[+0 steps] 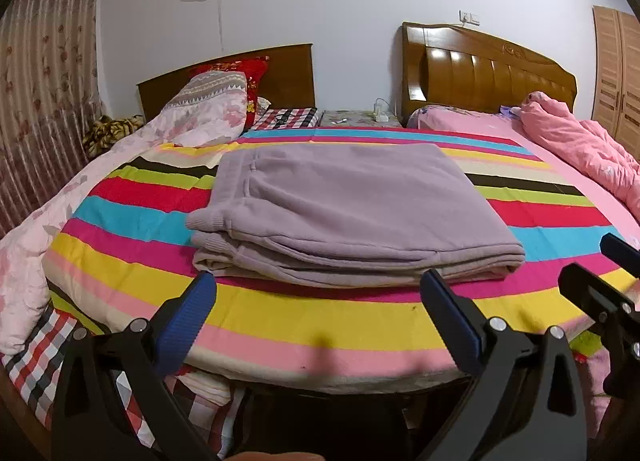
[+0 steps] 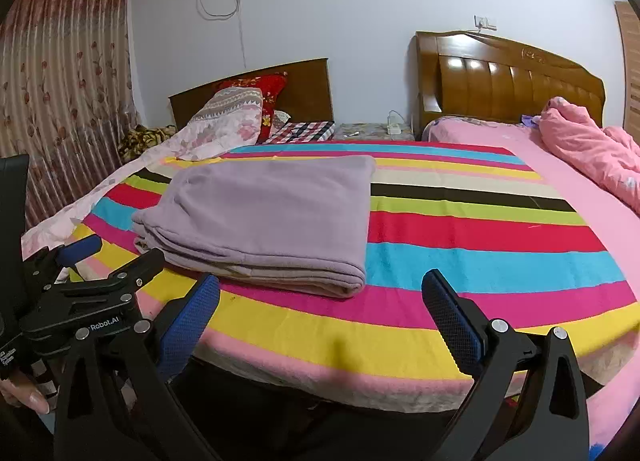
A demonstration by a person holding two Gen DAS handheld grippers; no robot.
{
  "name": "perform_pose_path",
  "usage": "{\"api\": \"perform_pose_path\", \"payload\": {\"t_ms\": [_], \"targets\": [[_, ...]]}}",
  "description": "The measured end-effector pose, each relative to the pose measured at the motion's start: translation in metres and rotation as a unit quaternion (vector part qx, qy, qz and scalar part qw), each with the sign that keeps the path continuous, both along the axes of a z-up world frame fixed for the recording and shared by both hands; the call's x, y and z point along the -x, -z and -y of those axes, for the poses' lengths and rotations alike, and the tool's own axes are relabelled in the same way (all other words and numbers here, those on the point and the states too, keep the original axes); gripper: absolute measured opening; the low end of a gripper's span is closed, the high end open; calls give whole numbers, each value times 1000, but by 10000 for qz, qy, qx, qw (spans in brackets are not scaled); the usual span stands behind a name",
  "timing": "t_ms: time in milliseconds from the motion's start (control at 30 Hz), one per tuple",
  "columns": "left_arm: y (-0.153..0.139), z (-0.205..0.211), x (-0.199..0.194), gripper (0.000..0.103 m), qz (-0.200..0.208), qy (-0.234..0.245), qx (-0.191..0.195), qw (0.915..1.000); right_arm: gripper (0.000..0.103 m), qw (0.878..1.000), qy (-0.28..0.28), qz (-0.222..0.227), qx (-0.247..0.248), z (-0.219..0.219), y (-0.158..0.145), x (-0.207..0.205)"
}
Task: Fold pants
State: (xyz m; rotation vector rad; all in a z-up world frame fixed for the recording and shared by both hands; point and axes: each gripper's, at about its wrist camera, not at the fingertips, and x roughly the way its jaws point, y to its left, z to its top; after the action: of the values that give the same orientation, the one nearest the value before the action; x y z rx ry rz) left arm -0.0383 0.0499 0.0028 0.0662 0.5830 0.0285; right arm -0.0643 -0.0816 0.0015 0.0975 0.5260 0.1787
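Lilac pants (image 1: 352, 213) lie folded in a thick rectangular stack on a bed, just ahead of the left tongs (image 1: 318, 293) and ahead and to the left of the right tongs (image 2: 320, 297). The ribbed cuffs or waistband show at the stack's left end, and several layers line up along the edge nearest the tongs. Both pairs of tongs are spread wide, holding nothing, and hover apart from the cloth above the near edge of the bed. Each pair shows at the margin of the other's view. The fold looks finished or close to it. If one more fold or a tidy-up is wanted, it would be best to pinch all layers together at a near corner with each pair, lift only slightly, and lay the cloth over evenly so the soft fleece does not slide or bunch; otherwise a light press to flatten the top would do. The pants rest on a blanket (image 1: 360, 325) striped in pink, yellow, blue, red, green and black. Left of the tongs lies a pale floral quilt (image 1: 208, 113), with a patterned curtain (image 1: 36, 101) beyond it. Far ahead stand two wooden headboards against a white wall, and a pink duvet (image 1: 580, 145) is heaped to the right of both pairs.
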Motion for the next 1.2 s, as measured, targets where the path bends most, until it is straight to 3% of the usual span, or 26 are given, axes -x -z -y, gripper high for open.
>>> {"api": "perform_pose_path", "payload": {"t_ms": [1200], "targets": [[4, -4, -3, 102, -96, -36, 43, 9999, 98, 9999, -3, -172, -16, 5, 6, -7]]}}
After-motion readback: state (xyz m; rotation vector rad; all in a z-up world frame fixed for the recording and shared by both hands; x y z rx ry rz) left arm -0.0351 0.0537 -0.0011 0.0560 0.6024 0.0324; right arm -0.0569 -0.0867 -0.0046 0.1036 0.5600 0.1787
